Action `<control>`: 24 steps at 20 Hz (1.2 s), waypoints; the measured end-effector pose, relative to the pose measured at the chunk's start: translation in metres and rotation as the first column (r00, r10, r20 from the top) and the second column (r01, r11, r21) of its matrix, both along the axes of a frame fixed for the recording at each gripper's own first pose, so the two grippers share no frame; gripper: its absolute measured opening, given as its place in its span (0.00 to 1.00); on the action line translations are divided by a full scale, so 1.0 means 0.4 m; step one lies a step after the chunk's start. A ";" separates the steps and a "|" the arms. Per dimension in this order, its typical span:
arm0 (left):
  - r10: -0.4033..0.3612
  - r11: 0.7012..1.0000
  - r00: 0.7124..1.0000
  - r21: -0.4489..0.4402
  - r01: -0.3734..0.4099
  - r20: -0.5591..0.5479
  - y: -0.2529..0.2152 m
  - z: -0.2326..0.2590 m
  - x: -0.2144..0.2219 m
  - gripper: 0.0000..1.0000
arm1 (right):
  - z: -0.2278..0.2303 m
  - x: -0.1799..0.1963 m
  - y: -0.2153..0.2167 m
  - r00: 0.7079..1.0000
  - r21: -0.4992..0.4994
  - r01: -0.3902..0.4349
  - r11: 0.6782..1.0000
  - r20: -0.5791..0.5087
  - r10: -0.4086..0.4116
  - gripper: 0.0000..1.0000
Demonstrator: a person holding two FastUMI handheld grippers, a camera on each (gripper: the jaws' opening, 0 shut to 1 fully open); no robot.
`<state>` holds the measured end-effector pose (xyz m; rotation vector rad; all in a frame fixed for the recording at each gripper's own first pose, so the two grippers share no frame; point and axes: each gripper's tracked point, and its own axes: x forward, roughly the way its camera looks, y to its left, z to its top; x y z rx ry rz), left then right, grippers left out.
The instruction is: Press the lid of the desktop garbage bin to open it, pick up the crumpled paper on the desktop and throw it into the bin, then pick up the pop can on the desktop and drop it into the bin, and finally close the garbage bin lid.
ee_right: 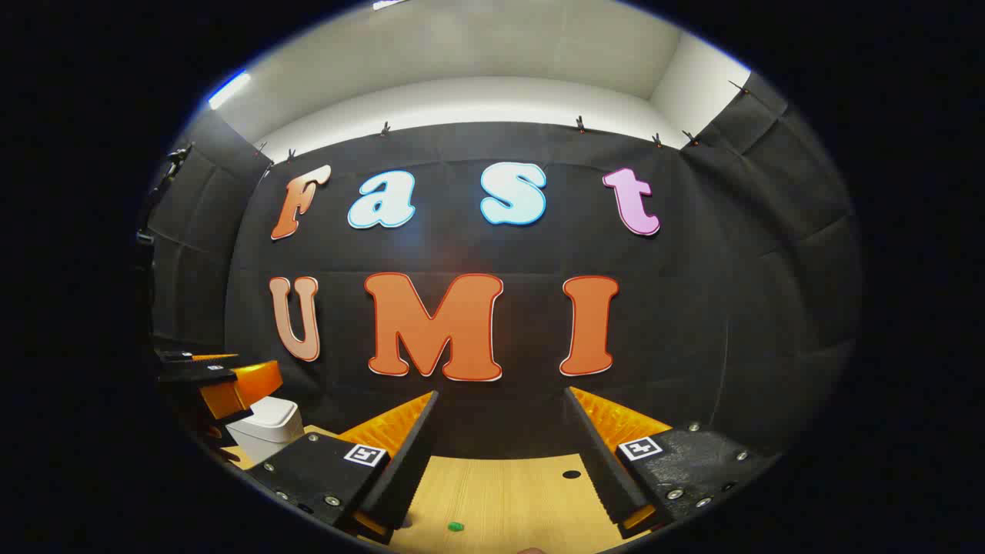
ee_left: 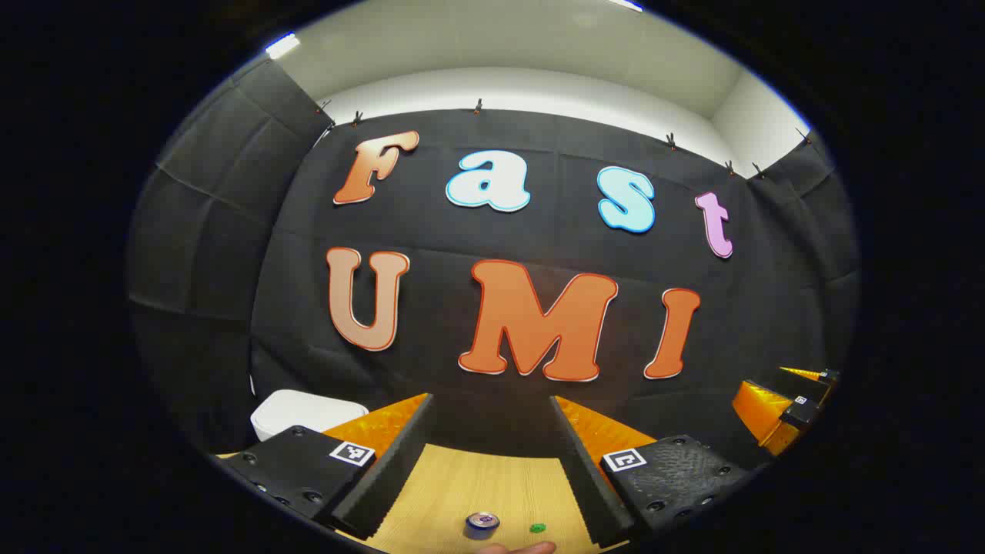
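The left gripper (ee_left: 492, 462) is seen at six o'clock, its jaws spread wide with nothing between the fingers (ee_left: 388, 469). A wooden table (ee_left: 477, 485) is seen between them. A can (ee_left: 482, 525) stands upright on it at six o'clock, with a small green object (ee_left: 537, 528) just beside it. A fingertip (ee_left: 523, 548) is glimpsed at the bottom edge. A white bin (ee_left: 296, 412), lid closed, is placed at eight o'clock. The right gripper (ee_left: 793, 404) is seen at four o'clock.

Left gripper (ee_left: 492, 462) — black screwed plates, square markers, perhaps ribbed fingers (ee_left: 385, 469).
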<state>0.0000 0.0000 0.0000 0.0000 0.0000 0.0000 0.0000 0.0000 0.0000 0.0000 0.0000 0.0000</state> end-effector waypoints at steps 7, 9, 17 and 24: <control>0.011 0.999 1.000 0.040 -0.011 0.023 0.033 -0.021 0.018 0.92 | -0.084 0.010 0.054 0.995 -0.008 0.000 1.000 -0.098 0.000 0.94; 0.010 1.000 1.000 0.023 -0.010 0.013 0.035 -0.032 0.028 0.92 | -0.093 0.016 0.061 0.993 0.003 -0.003 1.000 -0.114 0.004 0.94; 0.036 0.999 0.999 0.032 -0.036 -0.003 0.051 -0.049 0.051 0.88 | -0.122 0.038 0.054 0.992 -0.018 0.008 1.000 -0.125 -0.010 0.94; 0.044 0.997 0.999 0.063 -0.043 -0.003 0.054 -0.051 0.050 0.92 | -0.136 0.047 0.073 0.991 -0.021 -0.007 1.000 -0.135 0.004 0.94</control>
